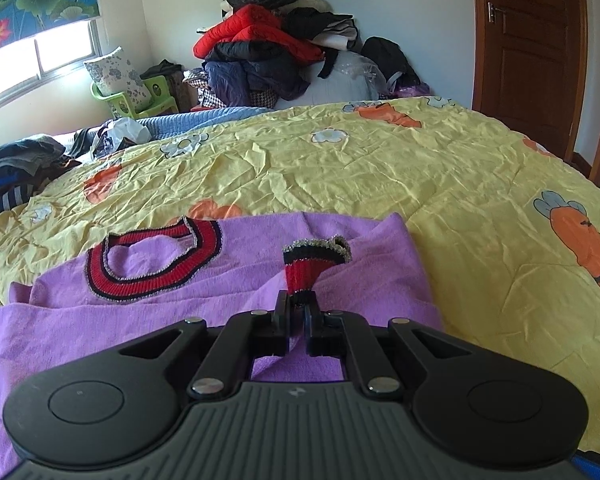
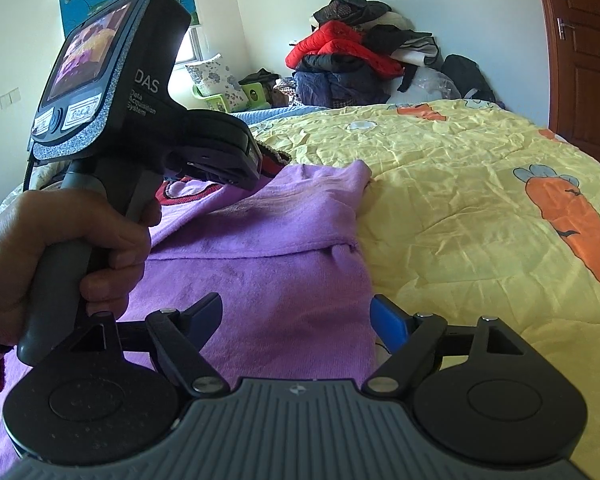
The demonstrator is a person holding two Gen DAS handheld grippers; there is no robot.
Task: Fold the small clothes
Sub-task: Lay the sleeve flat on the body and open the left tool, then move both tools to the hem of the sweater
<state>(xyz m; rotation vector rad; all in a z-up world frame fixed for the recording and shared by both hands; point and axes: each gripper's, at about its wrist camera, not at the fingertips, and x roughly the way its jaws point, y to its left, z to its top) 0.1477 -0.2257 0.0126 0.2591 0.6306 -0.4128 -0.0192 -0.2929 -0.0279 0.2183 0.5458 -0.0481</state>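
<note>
Left wrist view: the left tongs (image 1: pixel 298 308) are pressed together, pinching the red-and-black striped cuff (image 1: pixel 306 270) of a purple sweater (image 1: pixel 228 280). The cuff stands up just ahead of the tips, and the striped collar (image 1: pixel 156 264) lies ahead and to their left. The sweater is spread on a yellow carrot-print quilt (image 1: pixel 420 184) covering the bed (a heap of jackets (image 1: pixel 268 48) sits far beyond, against the wall).

Right wrist view: the right tongs (image 2: pixel 300 322) are spread wide, hovering over the sweater's (image 2: pixel 268 264) body, its folded edge directly ahead. A hand (image 2: pixel 40 260) grips the left tongs' handle (image 2: pixel 60 288) to the left, its screen unit (image 2: pixel 100 68) rising above. The quilt (image 2: pixel 460 200) stretches off to the right.
</note>
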